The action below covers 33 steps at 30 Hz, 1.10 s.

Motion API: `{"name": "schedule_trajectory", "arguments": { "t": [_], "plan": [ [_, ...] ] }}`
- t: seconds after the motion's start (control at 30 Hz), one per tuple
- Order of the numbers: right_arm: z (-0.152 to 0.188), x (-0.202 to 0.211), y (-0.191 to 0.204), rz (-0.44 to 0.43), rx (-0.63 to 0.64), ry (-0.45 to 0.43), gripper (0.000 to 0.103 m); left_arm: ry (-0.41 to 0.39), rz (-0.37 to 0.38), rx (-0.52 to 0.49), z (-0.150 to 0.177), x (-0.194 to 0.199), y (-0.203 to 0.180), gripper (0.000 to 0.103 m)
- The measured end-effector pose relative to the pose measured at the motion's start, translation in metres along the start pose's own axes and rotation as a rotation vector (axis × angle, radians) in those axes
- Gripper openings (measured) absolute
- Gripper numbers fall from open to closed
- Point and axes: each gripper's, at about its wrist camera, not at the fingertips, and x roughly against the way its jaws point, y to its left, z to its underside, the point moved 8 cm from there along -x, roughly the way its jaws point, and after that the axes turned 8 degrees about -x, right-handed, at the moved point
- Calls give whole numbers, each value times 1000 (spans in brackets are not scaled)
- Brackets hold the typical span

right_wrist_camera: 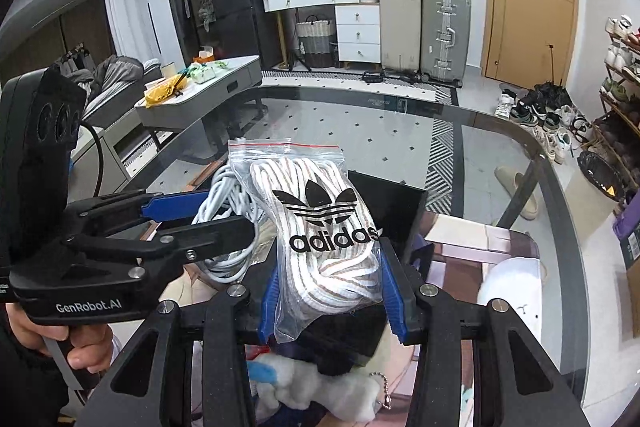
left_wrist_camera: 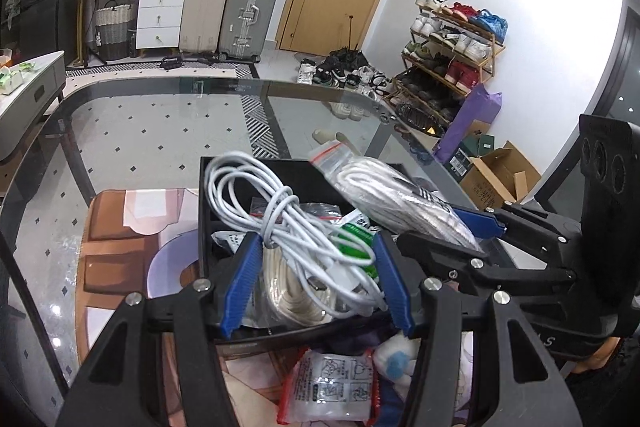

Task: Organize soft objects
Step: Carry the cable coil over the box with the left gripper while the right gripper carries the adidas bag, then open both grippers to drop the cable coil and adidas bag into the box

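My left gripper [left_wrist_camera: 316, 243] is shut on a coiled white cable bundle [left_wrist_camera: 276, 215], held over an open black box [left_wrist_camera: 224, 167] on the glass table [left_wrist_camera: 140, 131]. To the right, my right gripper [left_wrist_camera: 440, 227] is shut on a clear zip bag of white laces [left_wrist_camera: 380, 187], tilted above the box's right side. In the right wrist view the bag of laces [right_wrist_camera: 320, 227] bears a black Adidas logo and stands upright between the blue fingers of the right gripper [right_wrist_camera: 330, 259]. A person's hand holds the left gripper [right_wrist_camera: 224, 215] with the cable bundle [right_wrist_camera: 224, 195] at the left.
Inside the box lie a bagged cream cord coil [left_wrist_camera: 292, 287] and a green-and-white packet [left_wrist_camera: 356, 227]. A red-edged packet [left_wrist_camera: 328, 387] and white plush toys [right_wrist_camera: 512, 291] lie on the printed mat near me. Suitcases, a shoe rack and a door stand beyond the table.
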Motion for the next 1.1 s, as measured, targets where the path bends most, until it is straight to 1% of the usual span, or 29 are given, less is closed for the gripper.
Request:
{"name": "schedule_trajectory", "arguments": {
  "t": [0.17, 0.33, 0.4, 0.43, 0.53, 0.87, 0.93, 0.97, 1.03, 1.1],
  "plan": [
    [-1, -14, 0, 15, 34, 31, 43, -2, -12, -17, 0, -1, -1, 55],
    [0, -26, -2, 28, 74, 72, 43, 15, -35, -34, 2, -3, -4, 55],
    [1, -29, -4, 28, 95, 77, 43, 31, -28, -39, 4, -4, -7, 53],
    [1, -30, -4, 26, 97, 82, 43, 42, -12, -32, 5, -5, -10, 49],
    [3, -30, -6, 22, 108, 93, 43, 56, -51, -55, 8, -6, -15, 46],
    [13, -24, -12, 12, 157, 125, 43, 67, -20, -60, 15, 0, -30, 46],
    [12, -25, -10, 14, 161, 128, 45, 66, -16, -57, 14, -1, -30, 47],
    [12, -26, -8, 13, 164, 125, 49, 66, -7, -47, 14, 0, -30, 47],
    [12, -25, -5, 13, 176, 105, 52, 65, 10, -30, 13, 2, -27, 47],
    [12, -19, -5, 17, 178, 76, 58, 49, -10, -34, 11, 8, -25, 55]
  ]
}}
